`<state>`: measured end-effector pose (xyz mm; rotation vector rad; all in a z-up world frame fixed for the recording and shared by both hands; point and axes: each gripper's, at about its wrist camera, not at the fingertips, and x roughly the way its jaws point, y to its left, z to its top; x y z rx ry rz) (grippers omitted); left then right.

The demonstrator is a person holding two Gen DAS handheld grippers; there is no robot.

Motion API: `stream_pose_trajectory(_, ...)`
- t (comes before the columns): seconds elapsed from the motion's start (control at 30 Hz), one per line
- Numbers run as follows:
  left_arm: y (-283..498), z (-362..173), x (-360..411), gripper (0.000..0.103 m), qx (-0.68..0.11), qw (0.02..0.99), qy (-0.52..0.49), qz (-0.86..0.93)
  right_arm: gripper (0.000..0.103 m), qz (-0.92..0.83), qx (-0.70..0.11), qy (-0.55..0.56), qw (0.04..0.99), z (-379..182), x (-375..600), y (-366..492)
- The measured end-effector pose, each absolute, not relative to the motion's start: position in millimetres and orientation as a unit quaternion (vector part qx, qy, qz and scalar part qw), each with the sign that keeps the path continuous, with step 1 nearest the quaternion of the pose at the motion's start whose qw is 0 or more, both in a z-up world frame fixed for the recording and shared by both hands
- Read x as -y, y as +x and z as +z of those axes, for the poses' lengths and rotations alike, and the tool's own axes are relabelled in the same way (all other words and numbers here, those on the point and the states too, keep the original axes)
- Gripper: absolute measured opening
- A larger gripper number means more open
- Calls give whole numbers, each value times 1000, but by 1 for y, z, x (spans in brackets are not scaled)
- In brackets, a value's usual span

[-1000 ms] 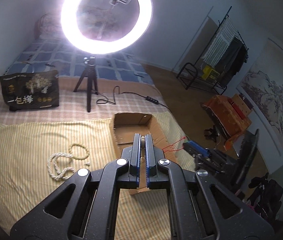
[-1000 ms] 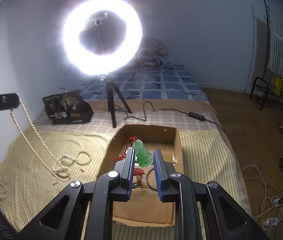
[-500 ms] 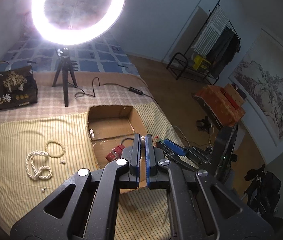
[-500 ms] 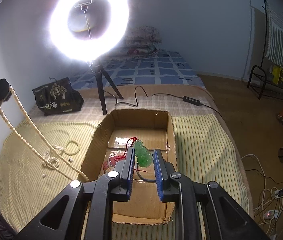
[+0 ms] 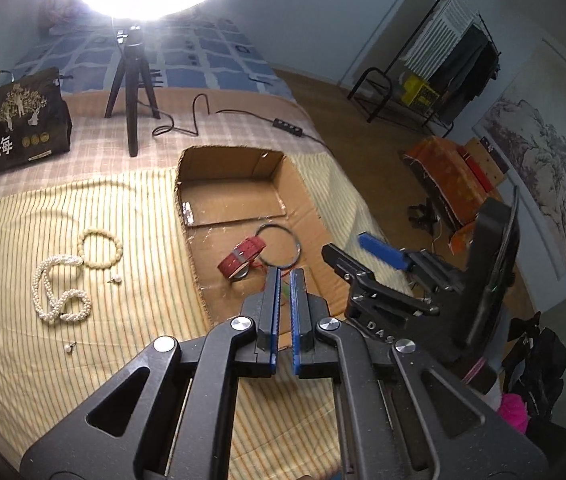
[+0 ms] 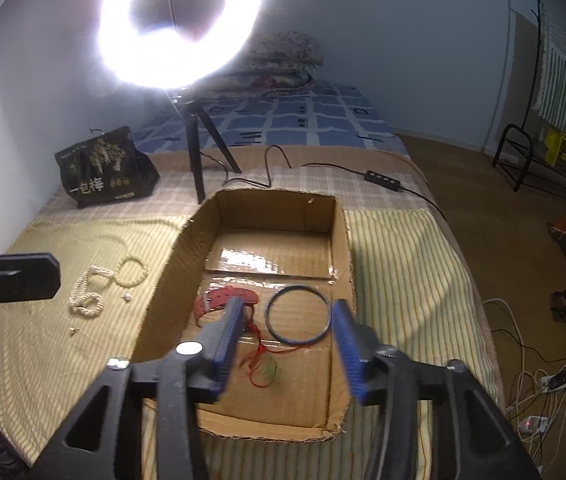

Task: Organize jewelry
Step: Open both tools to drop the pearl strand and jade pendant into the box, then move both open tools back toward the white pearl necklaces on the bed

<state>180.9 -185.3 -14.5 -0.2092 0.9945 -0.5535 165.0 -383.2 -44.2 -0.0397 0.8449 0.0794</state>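
A cardboard box (image 6: 341, 256) (image 5: 181, 200) lies on the striped bed cover. In it lie a red band (image 6: 223, 298) (image 5: 243, 254), a dark bangle (image 6: 298, 314) (image 5: 279, 246) and a green pendant on a red cord (image 6: 269, 368). A pearl necklace (image 5: 57, 294) (image 6: 85, 298), a bead bracelet (image 5: 101, 248) (image 6: 133, 270) and small earrings (image 5: 116, 279) lie left of the box. My left gripper (image 5: 281, 276) is nearly shut and empty, above the box's near edge. My right gripper (image 6: 287, 312) is open and empty over the box; it shows in the left wrist view (image 5: 363, 252).
A ring light on a tripod (image 6: 197, 152) (image 5: 133, 80) stands behind the box, with its cable and switch (image 6: 383, 178). A dark snack bag (image 6: 103, 168) (image 5: 15, 120) sits back left. The bed's right edge drops to a floor with cables (image 6: 539, 380).
My right gripper opened and let the green pendant fall into the box. My left gripper let go of the pearl necklace, which now lies on the cover, and moved right toward the box.
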Motion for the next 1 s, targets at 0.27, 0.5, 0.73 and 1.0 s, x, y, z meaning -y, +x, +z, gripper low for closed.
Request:
stream_pose_trajectory(0.27, 175, -25, 169, 2, -469, 845, -81, -242, 61, 30, -409, 6, 912, -43, 390, 166)
stream_pose_trajectory(0.5, 171, -26, 146, 2, -459, 859, -57, -220, 74, 35, -400, 5, 916, -39, 379, 163)
stream_pose_trajectory(0.73, 177, -24, 93, 4, -445, 878, -52, -171, 79, 56, -389, -3, 920, -34, 360, 159)
stream_pose_trajectory(1.0, 184, -28, 27, 28, -431, 894, -58, -113, 84, 79, -383, 0, 920, -32, 340, 158)
